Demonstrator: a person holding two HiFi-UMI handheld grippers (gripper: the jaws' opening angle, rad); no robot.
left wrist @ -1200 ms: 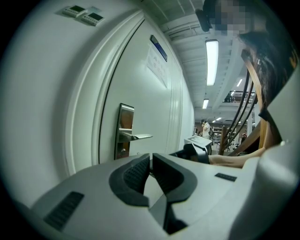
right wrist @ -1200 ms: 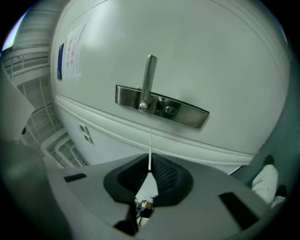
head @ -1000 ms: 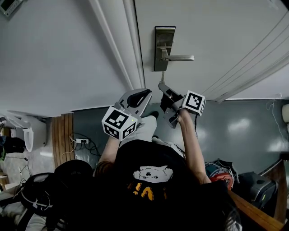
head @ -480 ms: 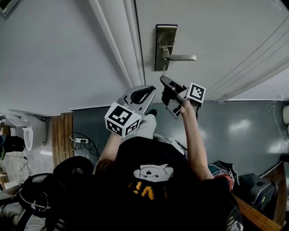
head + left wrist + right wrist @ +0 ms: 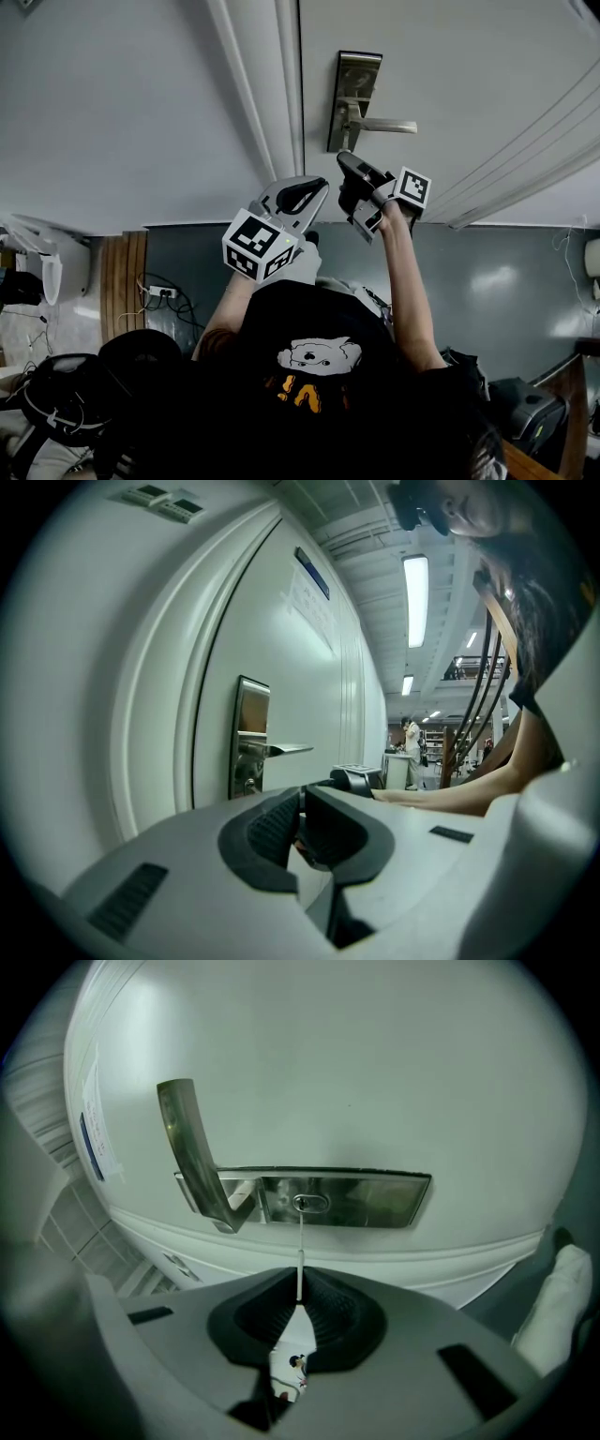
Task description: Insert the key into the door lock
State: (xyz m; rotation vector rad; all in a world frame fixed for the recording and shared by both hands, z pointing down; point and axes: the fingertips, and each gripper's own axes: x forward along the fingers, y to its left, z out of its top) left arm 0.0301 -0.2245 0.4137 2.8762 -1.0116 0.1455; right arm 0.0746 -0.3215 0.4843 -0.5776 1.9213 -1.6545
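Note:
A brushed-metal lock plate (image 5: pixel 354 94) with a lever handle (image 5: pixel 386 126) sits on the white door (image 5: pixel 469 84). My right gripper (image 5: pixel 343 165) is just below the plate, shut on a thin silver key. In the right gripper view the key (image 5: pixel 300 1246) rises from the right gripper (image 5: pixel 300 1288), and its tip reaches the keyhole (image 5: pixel 310 1203) in the lock plate (image 5: pixel 375 1199), beside the handle (image 5: pixel 192 1147). How deep the tip sits cannot be told. My left gripper (image 5: pixel 298 199) hangs lower left, away from the door. In its own view the left gripper (image 5: pixel 302 819) is shut with nothing held.
The door frame (image 5: pixel 272 84) runs left of the lock, with a white wall (image 5: pixel 112 112) beyond it. Below lie a grey floor (image 5: pixel 487 272), dark bags (image 5: pixel 66 412) at lower left, a power strip (image 5: pixel 169 292) and a wooden edge (image 5: pixel 539 459) at lower right.
The right gripper has moved up with the key, from a gap below the lock plate to its keyhole. The left gripper has stayed about where it was.

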